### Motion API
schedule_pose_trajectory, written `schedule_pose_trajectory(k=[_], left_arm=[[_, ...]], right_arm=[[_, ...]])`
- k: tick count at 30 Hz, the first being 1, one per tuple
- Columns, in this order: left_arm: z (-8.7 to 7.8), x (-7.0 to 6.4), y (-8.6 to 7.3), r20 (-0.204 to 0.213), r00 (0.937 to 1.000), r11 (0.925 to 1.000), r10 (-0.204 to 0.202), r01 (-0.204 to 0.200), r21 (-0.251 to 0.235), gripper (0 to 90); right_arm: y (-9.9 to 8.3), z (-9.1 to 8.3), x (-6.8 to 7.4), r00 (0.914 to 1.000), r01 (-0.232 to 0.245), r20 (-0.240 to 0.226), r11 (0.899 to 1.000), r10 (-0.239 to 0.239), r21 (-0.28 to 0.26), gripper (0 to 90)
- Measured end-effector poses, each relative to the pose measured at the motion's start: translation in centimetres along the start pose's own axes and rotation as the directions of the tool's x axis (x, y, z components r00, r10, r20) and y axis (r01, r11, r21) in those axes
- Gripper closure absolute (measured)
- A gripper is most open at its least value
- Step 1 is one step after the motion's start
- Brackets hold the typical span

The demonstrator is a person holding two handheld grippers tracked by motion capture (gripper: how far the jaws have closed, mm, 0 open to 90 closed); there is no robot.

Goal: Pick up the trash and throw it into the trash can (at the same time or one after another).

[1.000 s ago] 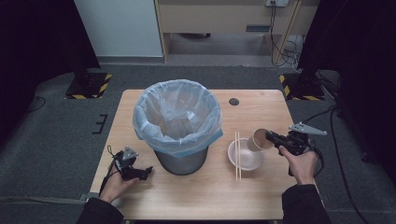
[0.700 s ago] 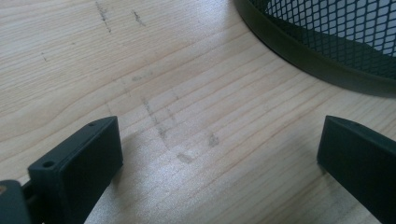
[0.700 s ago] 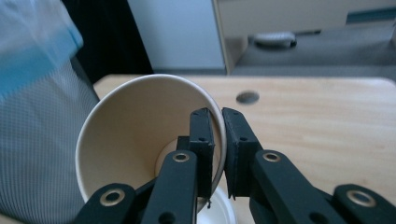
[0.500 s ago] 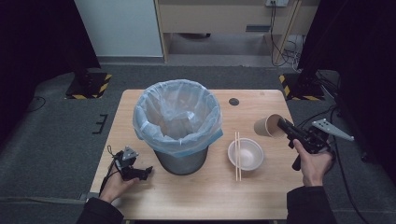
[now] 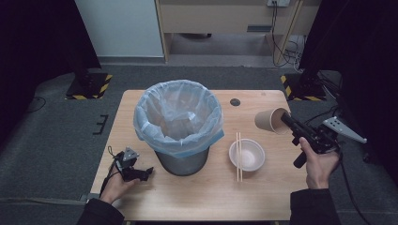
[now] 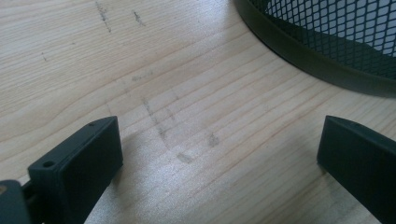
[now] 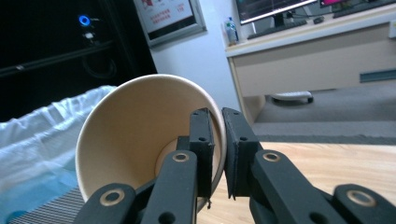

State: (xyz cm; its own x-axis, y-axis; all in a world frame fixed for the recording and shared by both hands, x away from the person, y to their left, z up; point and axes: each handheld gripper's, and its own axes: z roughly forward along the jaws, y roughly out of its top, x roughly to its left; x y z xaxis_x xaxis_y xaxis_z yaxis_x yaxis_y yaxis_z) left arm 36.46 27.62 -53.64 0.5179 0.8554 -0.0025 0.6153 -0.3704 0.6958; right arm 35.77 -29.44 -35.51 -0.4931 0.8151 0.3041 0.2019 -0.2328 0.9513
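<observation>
- Left hand-held gripper: rests low on the pale wooden bench, just beside the base of the bin, jaws standing wide apart with nothing between them; judged to be parked while the other hand works.
- Black wire-mesh waste bin lined with a pale blue plastic bag: stands upright at mid-bench, mouth open, the likely destination for disposables.
- White round bowl with a pair of pale wooden chopsticks laid across its left rim: sits on the bench between bin and right hand, untouched.
- Brown paper cup: lifted off the bench at right, tipped on its side with its mouth towards the gripper.
- Right hand-held gripper: clamped on the cup's wall, one jaw inside, one outside, a rim pinch that suits carrying a light cup.
- The right gripper view resolves this pinch; the left gripper view shows the bin's mesh and base ring and scuffed wood.
</observation>
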Motion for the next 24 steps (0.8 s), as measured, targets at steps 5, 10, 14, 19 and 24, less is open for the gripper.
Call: schedule_pose_trajectory(k=[5,10,14,19,24], left_arm=[[0.0,0.0,0.0,0.0,1.0,1.0,0.0,0.0,0.0,0.0],[0.0,0.0,0.0,0.0,1.0,1.0,0.0,0.0,0.0,0.0],[0.0,0.0,0.0,0.0,1.0,1.0,0.0,0.0,0.0,0.0],[0.0,0.0,0.0,0.0,1.0,1.0,0.0,0.0,0.0,0.0],[0.0,0.0,0.0,0.0,1.0,1.0,0.0,0.0,0.0,0.0]], right_arm=[[0.6,0.1,0.8,0.9995,0.002,-0.03,0.999,-0.003,-0.032,83.4],[1.2,0.2,1.8,0.9982,0.009,-0.059,0.998,-0.013,-0.059,83.4],[1.6,0.5,2.4,0.997,0.016,-0.075,0.998,-0.021,-0.063,83.4],[2.3,1.1,3.1,0.9949,0.01,-0.099,0.996,-0.019,-0.087,83.5],[2.9,2.1,4.1,0.9928,0.015,-0.117,0.996,-0.026,-0.093,83.5]])
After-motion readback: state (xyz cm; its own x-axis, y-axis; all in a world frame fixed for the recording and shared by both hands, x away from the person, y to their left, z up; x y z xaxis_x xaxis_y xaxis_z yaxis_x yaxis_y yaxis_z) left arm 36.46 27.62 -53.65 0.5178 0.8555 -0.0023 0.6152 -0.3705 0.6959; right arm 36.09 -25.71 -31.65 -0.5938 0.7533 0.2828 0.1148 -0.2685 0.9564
